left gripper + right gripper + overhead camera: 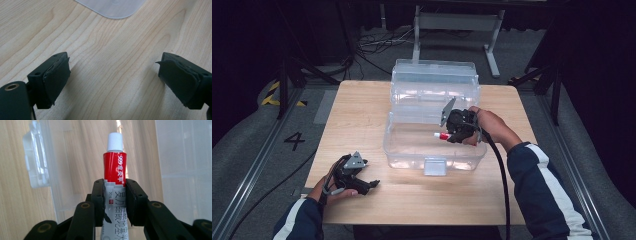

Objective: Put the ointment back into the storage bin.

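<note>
A clear plastic box (408, 146) stands open in the middle of the wooden table, its lid (434, 75) tipped back behind it. My right gripper (451, 135) hangs over the right side of the box and is shut on a red-and-white tube with a white cap (441, 135); in the right gripper view the tube (115, 167) sticks out beyond the black pads (99, 200), cap first, over the box's clear floor. My left gripper (371, 185) rests low at the table's front left, open, with bare wood between its fingers (57, 77).
The box's front latch (435, 166) faces the near table edge. Bare wood lies in front of and to the left of the box. A corner of the clear box (112, 8) shows ahead of the left gripper. Cables and a metal stand (457, 22) sit on the floor behind.
</note>
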Tool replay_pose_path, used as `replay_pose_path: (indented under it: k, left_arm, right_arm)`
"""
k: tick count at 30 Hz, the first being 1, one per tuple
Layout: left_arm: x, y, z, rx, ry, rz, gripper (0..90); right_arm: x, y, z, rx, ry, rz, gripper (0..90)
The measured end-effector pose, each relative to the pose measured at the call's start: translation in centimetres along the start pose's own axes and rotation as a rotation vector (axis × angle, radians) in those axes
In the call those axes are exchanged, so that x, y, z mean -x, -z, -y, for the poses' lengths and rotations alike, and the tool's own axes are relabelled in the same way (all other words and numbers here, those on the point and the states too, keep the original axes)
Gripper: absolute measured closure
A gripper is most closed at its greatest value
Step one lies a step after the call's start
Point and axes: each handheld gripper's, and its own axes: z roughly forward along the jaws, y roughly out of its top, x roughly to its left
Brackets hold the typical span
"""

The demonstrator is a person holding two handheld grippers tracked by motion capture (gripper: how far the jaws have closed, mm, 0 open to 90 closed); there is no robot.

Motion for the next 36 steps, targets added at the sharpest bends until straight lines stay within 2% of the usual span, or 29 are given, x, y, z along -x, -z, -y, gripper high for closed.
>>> replay_pose_path:
  k: [7, 12, 25, 36]
  left_arm:
    - [0.0, 0.0, 0.0, 0.000, -0.001, 0.000, 10.6]
    - [0.0, 0.0, 0.0, 0.000, -0.001, -0.001, 10.6]
    - [0.0, 0.0, 0.0, 0.000, 0.000, 0.000, 10.6]
    - [0.0, 0.0, 0.0, 0.000, 0.000, 0.000, 10.6]
  right_arm:
    - [0.2, -1.0, 0.2, -0.024, -0.002, -0.016, 71.1]
    - [0.3, -2.0, 0.5, -0.059, -0.003, -0.025, 71.1]
    - [0.3, -3.6, 1.4, -0.084, -0.020, -0.043, 71.1]
    - [0.3, -5.0, 2.2, -0.110, -0.033, -0.075, 70.9]
